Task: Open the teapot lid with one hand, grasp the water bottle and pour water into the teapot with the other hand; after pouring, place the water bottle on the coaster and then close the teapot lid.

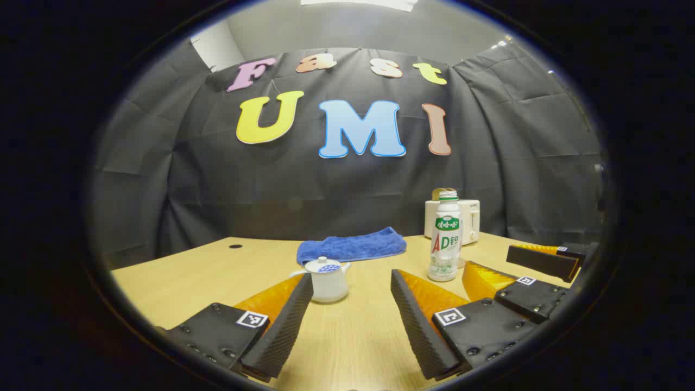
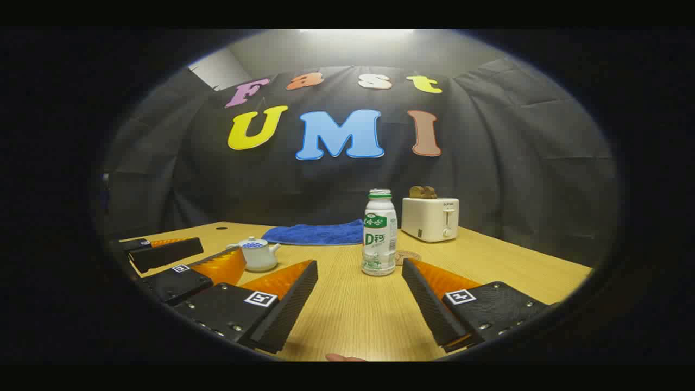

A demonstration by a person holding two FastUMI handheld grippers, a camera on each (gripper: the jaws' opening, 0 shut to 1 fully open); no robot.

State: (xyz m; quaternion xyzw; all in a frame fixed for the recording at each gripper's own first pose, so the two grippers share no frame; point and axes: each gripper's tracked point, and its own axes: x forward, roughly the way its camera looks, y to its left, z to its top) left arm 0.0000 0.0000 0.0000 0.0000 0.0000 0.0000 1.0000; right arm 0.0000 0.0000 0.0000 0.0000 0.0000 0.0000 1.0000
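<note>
A small white teapot (image 1: pixel 327 278) with a blue-patterned lid stands on the wooden table (image 1: pixel 347 336), lid on, just ahead of my left gripper (image 1: pixel 352 282), which is open and holds nothing. A white water bottle (image 2: pixel 379 232) with a green label stands upright ahead of my right gripper (image 2: pixel 360 271), also open and holding nothing. A round coaster (image 2: pixel 408 256) lies just behind and right of the bottle. In the left gripper view the bottle (image 1: pixel 446 236) stands right of the teapot. In the right gripper view the teapot (image 2: pixel 259 253) sits to the left, behind the left gripper (image 2: pixel 187 258).
A folded blue towel (image 1: pixel 352 245) lies at the back of the table. A white toaster (image 2: pixel 430 218) with bread in it stands at the back right. The other gripper's fingers (image 1: pixel 543 260) reach in from the right in the left gripper view.
</note>
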